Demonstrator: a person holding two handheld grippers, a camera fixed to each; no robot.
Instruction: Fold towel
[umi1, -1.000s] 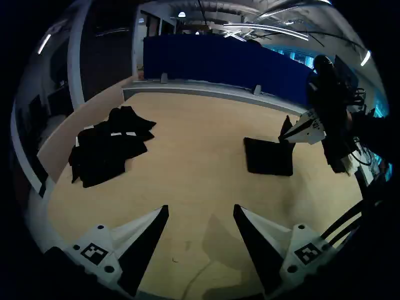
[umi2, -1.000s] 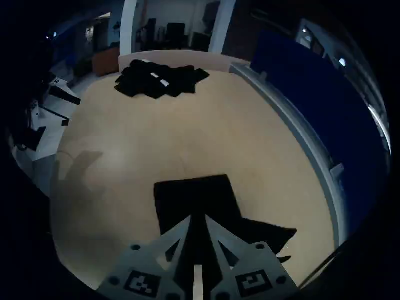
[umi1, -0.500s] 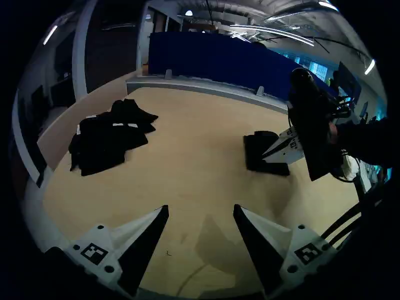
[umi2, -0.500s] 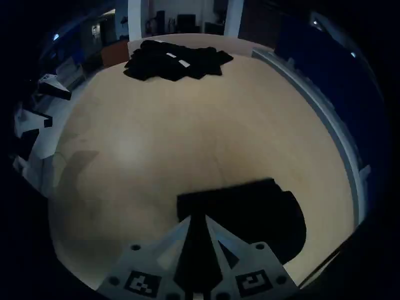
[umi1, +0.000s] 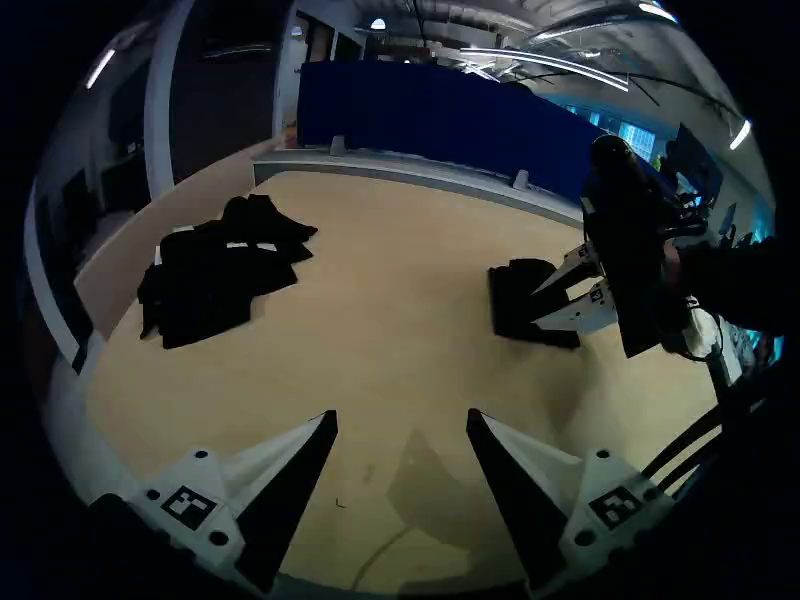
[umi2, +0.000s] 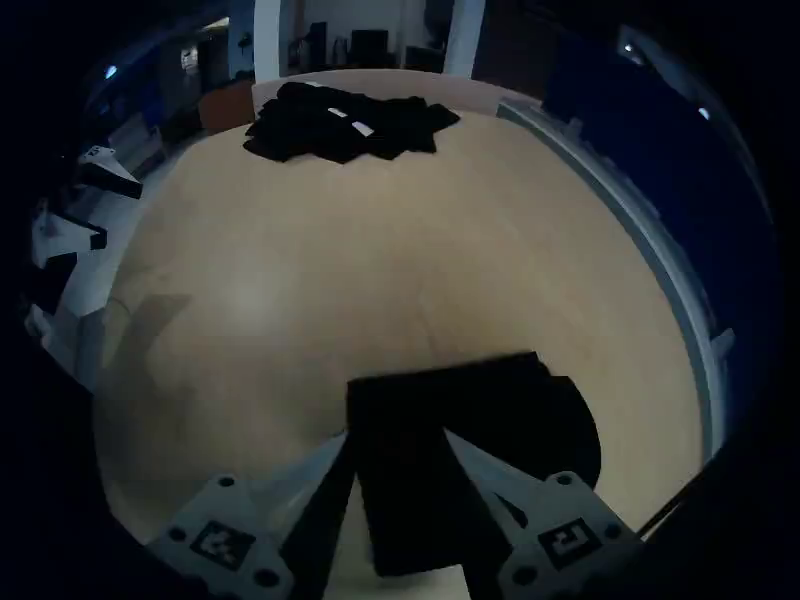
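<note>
A folded black towel (umi1: 515, 285) lies flat on the light wooden table (umi1: 400, 260) at the right. My right gripper (umi1: 537, 306) hovers at its near edge with its jaws apart, held by a hand in a dark sleeve (umi1: 730, 285). In the right gripper view the same towel (umi2: 470, 420) lies between and under the spread fingers of the right gripper (umi2: 397, 440). My left gripper (umi1: 400, 425) stands open over bare table near the front edge, holding nothing. It appears again at the far left as the left gripper (umi2: 85, 200).
A loose pile of black towels (umi1: 215, 270) sits at the table's far left, seen as the pile (umi2: 345, 120) at the far end in the right gripper view. A blue partition (umi1: 450, 115) runs behind the table's raised back edge.
My right gripper has opened and let go of the towel, which now lies folded on the table. The left gripper has stayed in place.
</note>
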